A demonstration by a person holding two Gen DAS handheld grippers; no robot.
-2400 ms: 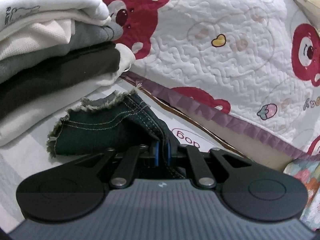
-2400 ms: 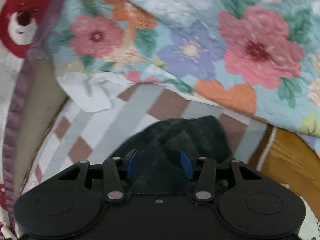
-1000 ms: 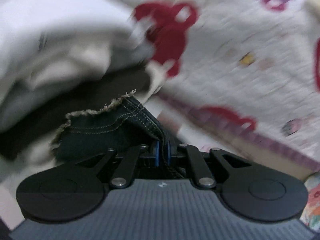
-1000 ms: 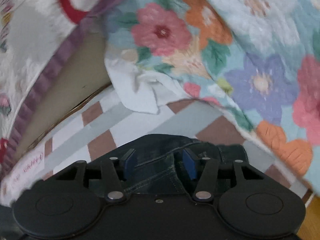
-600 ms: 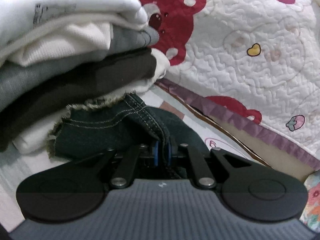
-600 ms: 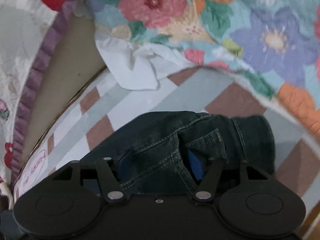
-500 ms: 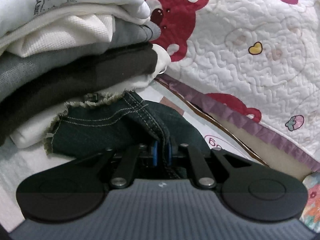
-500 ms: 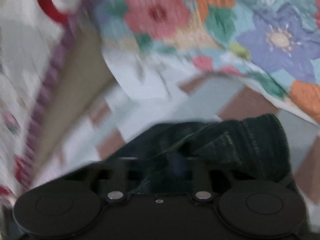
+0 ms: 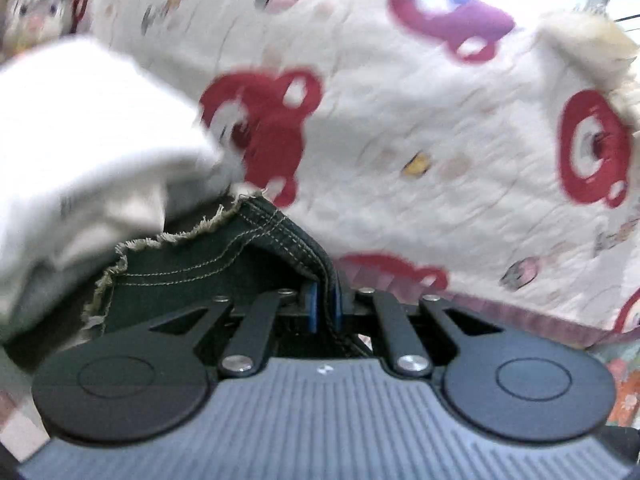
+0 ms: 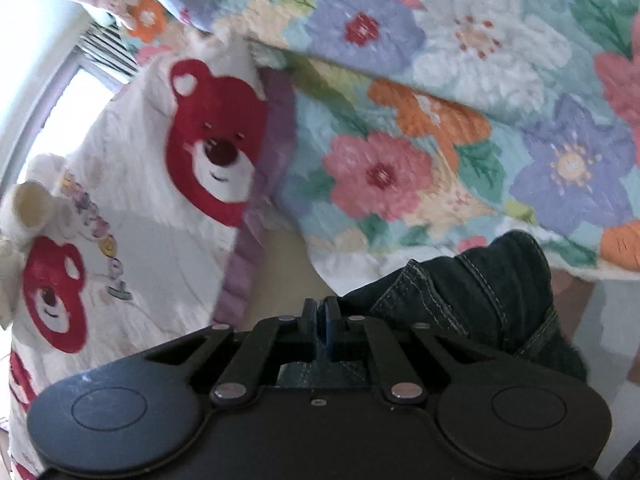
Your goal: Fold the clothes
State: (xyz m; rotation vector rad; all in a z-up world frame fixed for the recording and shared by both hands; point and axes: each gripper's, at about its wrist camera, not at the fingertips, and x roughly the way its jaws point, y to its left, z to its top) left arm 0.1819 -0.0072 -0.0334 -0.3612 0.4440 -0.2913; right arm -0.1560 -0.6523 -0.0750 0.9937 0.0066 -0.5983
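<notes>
The left tool (image 9: 325,304) is pinching the dark denim garment (image 9: 208,264) by its seam. The right tool (image 10: 320,322) is sitting pressed together, denim bunching just right of it.

I see dark denim (image 9: 208,268) with pale stitching and a frayed tan hem. Behind it lies a white quilt (image 9: 460,160) printed with red bears, edged in purple trim (image 10: 256,208). Beside that trim is a light blue floral blanket (image 10: 460,128): pink, orange, purple and white flowers, green leaves.
</notes>
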